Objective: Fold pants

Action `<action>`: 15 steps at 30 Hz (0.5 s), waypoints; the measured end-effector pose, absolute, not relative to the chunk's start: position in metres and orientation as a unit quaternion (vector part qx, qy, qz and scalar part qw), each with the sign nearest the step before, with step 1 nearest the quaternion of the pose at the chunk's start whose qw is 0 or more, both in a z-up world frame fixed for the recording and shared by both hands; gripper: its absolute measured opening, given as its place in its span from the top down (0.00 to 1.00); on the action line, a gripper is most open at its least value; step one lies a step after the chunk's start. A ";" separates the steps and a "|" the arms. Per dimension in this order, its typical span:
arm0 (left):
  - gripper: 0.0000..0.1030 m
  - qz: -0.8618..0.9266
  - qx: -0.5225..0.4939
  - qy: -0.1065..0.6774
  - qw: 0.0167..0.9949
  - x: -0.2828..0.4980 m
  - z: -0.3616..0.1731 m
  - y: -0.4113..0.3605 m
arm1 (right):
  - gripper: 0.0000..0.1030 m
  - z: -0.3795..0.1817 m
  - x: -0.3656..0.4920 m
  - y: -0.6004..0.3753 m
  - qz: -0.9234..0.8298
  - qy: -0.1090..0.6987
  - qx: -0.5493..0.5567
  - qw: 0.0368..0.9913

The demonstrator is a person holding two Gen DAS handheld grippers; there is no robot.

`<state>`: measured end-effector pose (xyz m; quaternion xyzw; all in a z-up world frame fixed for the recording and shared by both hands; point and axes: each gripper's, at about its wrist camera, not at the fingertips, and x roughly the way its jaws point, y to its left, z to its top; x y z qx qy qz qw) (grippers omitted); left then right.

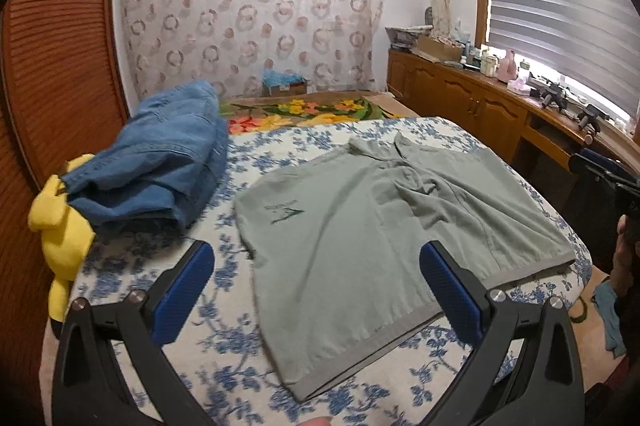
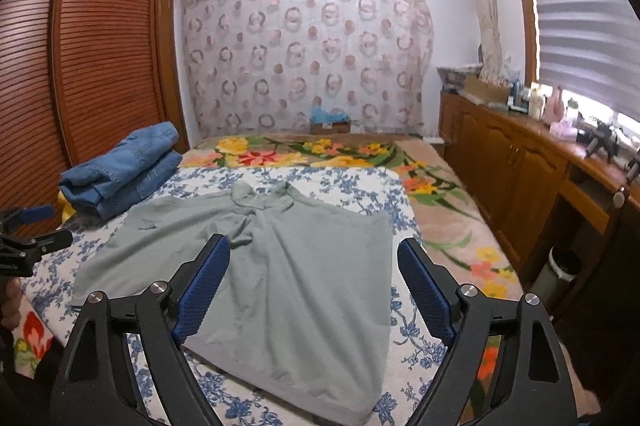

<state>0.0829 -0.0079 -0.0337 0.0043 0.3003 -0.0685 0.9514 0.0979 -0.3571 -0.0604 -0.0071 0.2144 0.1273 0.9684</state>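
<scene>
A grey-green garment (image 1: 360,226) lies spread flat on the blue-flowered bed sheet (image 1: 168,258); it also shows in the right wrist view (image 2: 288,286). Folded blue jeans (image 1: 160,161) sit at the bed's left side, also in the right wrist view (image 2: 124,165). My left gripper (image 1: 316,258) is open and empty, hovering over the garment's near left edge. My right gripper (image 2: 314,258) is open and empty above the garment's near part. The left gripper also shows at the left edge of the right wrist view (image 2: 28,230). The right gripper's body shows at the right edge of the left wrist view (image 1: 608,177).
A yellow plush toy (image 1: 60,238) lies by the jeans at the bed's left edge. A flowered blanket (image 2: 320,149) covers the far bed. A wooden louvred wardrobe (image 2: 92,57) stands left. Wooden cabinets (image 2: 520,161) with clutter run along the right. A bin (image 2: 560,270) stands beside the bed.
</scene>
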 end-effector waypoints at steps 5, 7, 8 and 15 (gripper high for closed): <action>0.00 -0.088 0.023 0.312 0.946 0.097 -0.041 -0.024 | 0.19 -0.075 0.115 -0.370 0.131 0.241 -0.006 0.962; 0.00 -0.090 0.034 0.314 0.944 0.103 -0.043 -0.032 | 0.24 -0.079 0.125 -0.375 0.132 0.254 -0.008 0.958; 0.00 -0.091 0.038 0.315 0.944 0.105 -0.043 -0.034 | 0.27 -0.081 0.132 -0.377 0.137 0.261 -0.011 0.955; 0.00 -0.120 0.051 0.329 0.935 0.126 -0.044 -0.053 | 0.47 -0.093 0.192 -0.392 0.158 0.314 -0.019 0.936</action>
